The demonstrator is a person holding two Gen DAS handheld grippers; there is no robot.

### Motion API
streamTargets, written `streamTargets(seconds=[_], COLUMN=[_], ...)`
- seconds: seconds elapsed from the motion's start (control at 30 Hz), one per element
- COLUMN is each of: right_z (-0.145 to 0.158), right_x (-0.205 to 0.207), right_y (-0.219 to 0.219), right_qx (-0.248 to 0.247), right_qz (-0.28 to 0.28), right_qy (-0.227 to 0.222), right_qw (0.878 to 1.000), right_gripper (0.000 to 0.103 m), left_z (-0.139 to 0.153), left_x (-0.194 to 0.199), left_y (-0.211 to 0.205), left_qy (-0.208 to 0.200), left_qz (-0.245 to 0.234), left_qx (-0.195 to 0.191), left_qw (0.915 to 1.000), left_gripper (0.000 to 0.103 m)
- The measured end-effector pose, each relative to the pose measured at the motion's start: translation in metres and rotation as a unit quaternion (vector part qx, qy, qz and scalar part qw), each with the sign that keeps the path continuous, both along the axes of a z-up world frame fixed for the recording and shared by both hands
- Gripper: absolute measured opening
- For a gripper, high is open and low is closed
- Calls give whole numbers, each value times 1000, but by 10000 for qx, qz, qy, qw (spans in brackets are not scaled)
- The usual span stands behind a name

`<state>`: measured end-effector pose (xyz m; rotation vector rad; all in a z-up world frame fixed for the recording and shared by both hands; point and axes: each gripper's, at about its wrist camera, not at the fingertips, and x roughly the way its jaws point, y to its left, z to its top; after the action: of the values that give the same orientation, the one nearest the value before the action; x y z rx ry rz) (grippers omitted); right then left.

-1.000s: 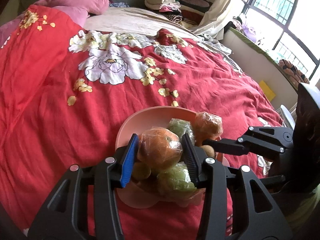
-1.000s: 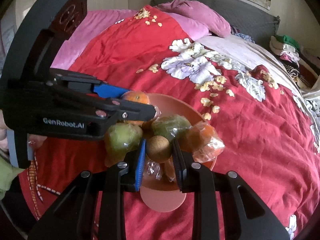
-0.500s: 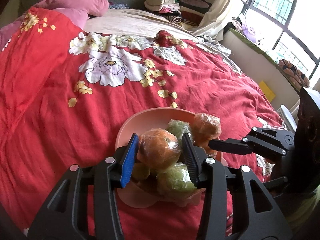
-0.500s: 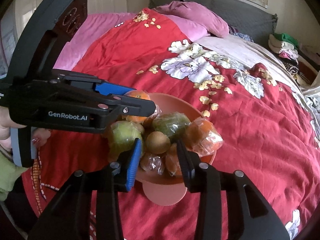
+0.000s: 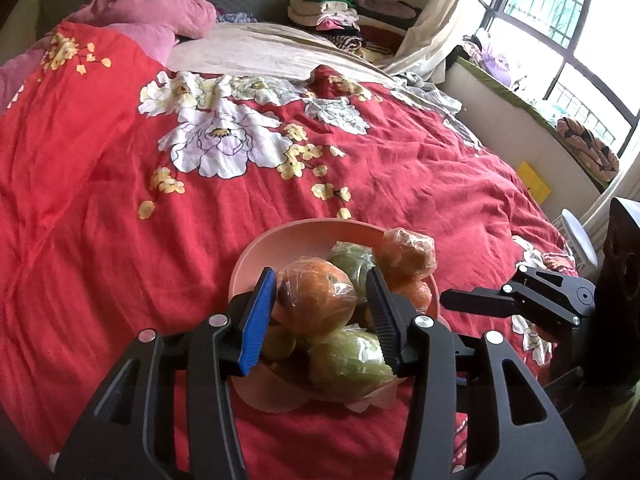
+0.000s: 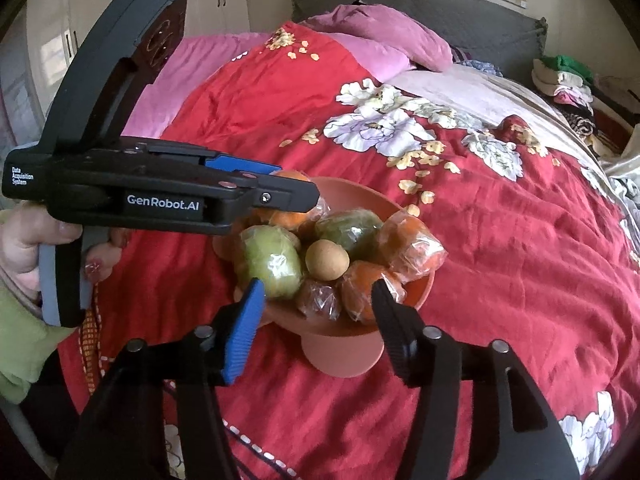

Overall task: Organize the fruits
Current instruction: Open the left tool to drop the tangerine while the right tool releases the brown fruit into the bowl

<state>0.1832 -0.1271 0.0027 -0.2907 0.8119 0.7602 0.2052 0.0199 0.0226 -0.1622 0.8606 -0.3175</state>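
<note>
Bowl (image 6: 416, 300) heaped: wrapped oranges (image 5: 316, 300), green fruits (image 6: 272, 262), brown fruit (image 6: 327, 259).

Bowl (image 6: 416, 292) on red quilt (image 5: 100, 240), heaped with wrapped fruit above the rim; no free slot inside.

Left gripper (image 5: 320, 300) over the bowl's left side, jaws straddling an orange (image 5: 316, 300), a thin gap at the blue pad; its body blocks approach from the left.

Right gripper (image 6: 316, 300) at the near rim, jaws just been opening, wide, nothing between them; brown fruit (image 6: 327, 259) lies just beyond, free on top.

Quilt far and right of the bowl is open, flat, unobstructed. Pillows (image 5: 160, 12) and folded clothes (image 5: 332, 12) sit well away at the far end.
</note>
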Motion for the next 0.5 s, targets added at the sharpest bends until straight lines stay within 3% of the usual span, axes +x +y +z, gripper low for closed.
streamTargets(seconds=[0.2, 0.33, 0.5], right_z=[8, 14, 23], right_x=[-4, -9, -19], right_y=[-7, -12, -23], right_qx=[60, 110, 210], right_qz=[-139, -236, -387], right_qy=[-93, -158, -262], right_qw=[9998, 9995, 9987], right_gripper=[64, 68, 79], left_z=[9, 18, 26], left_x=[-8, -17, -36], left_y=[-4, -5, -5], left_qy=[-123, -227, -359], left_qz=[-31, -7, 117], left_qx=[5, 18, 134], left_qw=[9999, 9997, 9992], left_gripper=[45, 54, 64])
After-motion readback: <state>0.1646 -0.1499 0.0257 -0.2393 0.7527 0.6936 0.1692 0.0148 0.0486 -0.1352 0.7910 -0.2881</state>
